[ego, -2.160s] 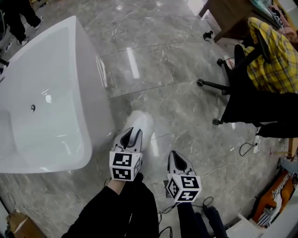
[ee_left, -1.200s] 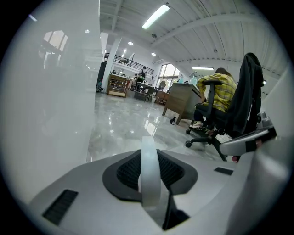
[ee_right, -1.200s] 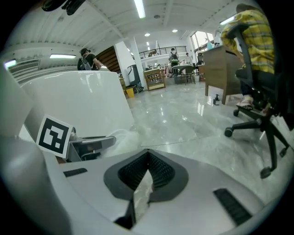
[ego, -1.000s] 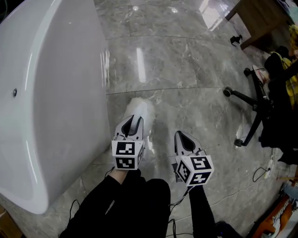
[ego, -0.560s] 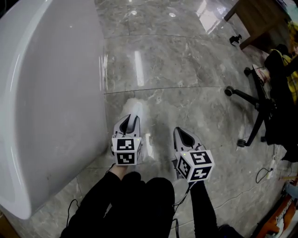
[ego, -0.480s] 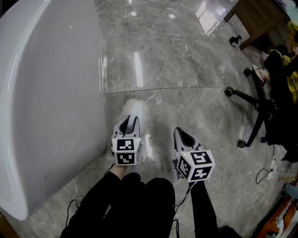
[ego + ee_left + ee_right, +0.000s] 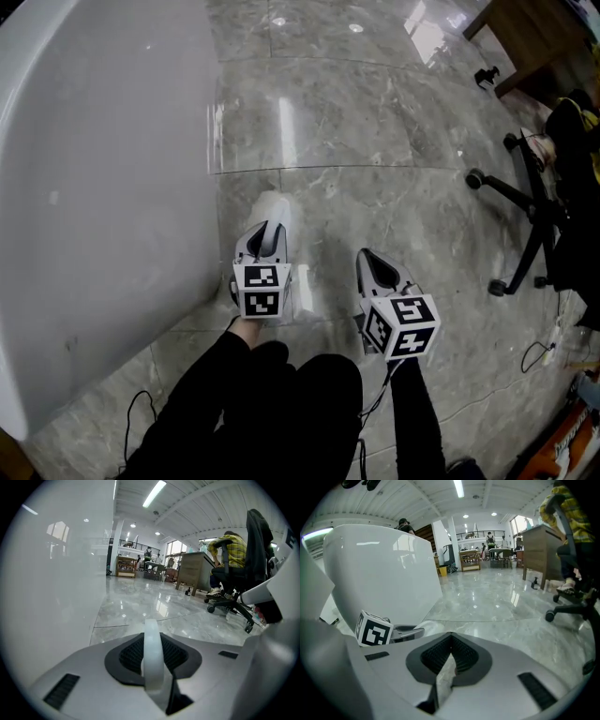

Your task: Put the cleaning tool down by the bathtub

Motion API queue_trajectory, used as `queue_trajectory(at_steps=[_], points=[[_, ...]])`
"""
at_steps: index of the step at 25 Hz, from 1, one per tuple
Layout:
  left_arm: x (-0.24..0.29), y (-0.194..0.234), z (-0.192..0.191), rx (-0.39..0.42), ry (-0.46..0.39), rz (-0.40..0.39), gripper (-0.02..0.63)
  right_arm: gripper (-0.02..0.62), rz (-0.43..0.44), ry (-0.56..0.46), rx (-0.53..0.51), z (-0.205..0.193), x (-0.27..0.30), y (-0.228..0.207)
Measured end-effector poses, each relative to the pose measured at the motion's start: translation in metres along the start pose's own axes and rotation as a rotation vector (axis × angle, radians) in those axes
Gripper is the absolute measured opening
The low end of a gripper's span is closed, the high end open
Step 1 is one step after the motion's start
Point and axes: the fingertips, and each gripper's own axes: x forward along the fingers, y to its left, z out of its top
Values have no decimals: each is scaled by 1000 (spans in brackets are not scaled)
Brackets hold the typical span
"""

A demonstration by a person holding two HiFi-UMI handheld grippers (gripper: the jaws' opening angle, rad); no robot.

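A white bathtub (image 7: 103, 187) fills the left of the head view. My left gripper (image 7: 265, 234) hangs low beside its outer wall, shut on the white cleaning tool (image 7: 273, 208), whose pale head sticks out ahead of the jaws just over the grey marble floor (image 7: 375, 122). In the left gripper view a white band of the tool (image 7: 152, 653) runs between the dark pads of that gripper (image 7: 151, 634). My right gripper (image 7: 373, 261) hovers to the right, shut with nothing in it; the right gripper view shows its jaws (image 7: 450, 641) meeting at the tips, the tub (image 7: 384, 573) to their left.
An office chair (image 7: 525, 206) with a wheeled base stands at the right, a wooden desk (image 7: 534, 42) behind it. A person in a yellow plaid shirt (image 7: 229, 550) sits there. Black-clad legs (image 7: 281, 412) fill the bottom, with a cable (image 7: 141, 412) on the floor.
Both grippers have sunk toward the floor, the left one more, still gripping the white tool next to the tub. The view has shifted closer to the tub's wall.
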Motion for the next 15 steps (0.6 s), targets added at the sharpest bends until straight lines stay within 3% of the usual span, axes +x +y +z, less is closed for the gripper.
queue_trajectory(at_steps=[15], points=[[9, 8, -14, 25, 10, -10, 101, -1, 34, 109, -33, -42, 42, 16]])
